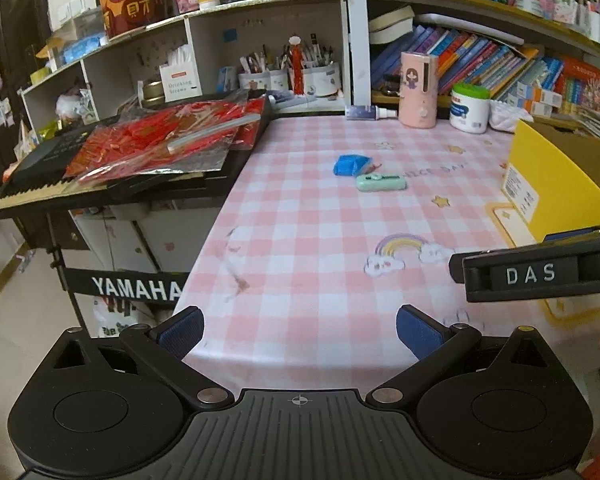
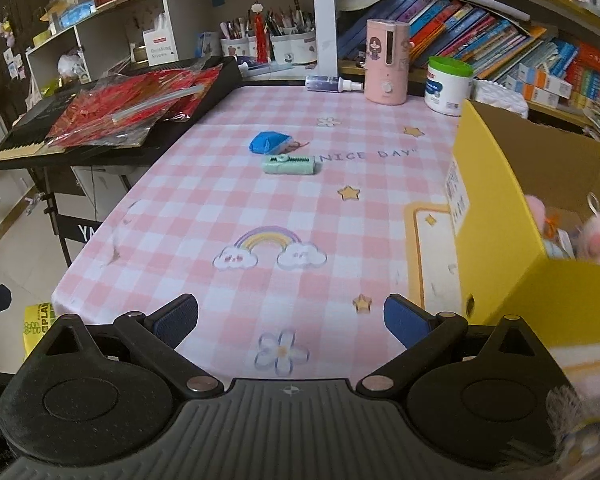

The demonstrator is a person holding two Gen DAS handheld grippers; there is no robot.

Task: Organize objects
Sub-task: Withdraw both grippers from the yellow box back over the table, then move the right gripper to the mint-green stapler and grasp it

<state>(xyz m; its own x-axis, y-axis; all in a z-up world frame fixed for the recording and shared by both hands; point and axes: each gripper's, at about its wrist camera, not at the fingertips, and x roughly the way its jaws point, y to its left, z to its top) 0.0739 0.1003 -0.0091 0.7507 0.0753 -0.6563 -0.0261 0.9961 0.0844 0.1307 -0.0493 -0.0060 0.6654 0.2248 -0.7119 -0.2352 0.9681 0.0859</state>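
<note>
On the pink checked tablecloth (image 1: 300,240) (image 2: 228,208) lie a small blue pouch (image 1: 351,165) (image 2: 269,142) and, just in front of it, a mint green oblong case (image 1: 381,182) (image 2: 288,164). At the right stands an open yellow cardboard box (image 1: 560,176) (image 2: 508,232) holding pink plush toys (image 2: 596,238). My left gripper (image 1: 300,330) is open and empty over the table's near edge. My right gripper (image 2: 291,320) is open and empty too, just left of the box. Its black body (image 1: 540,274) shows at the right of the left wrist view.
A black keyboard (image 1: 112,176) (image 2: 112,120) covered with red foil packets adjoins the table's left side. Along the back stand a pink humidifier (image 1: 419,90) (image 2: 387,62), a white green-lidded tub (image 1: 469,108) (image 2: 448,86) and a lying spray bottle (image 1: 370,112) (image 2: 332,83). Shelves of books rise behind.
</note>
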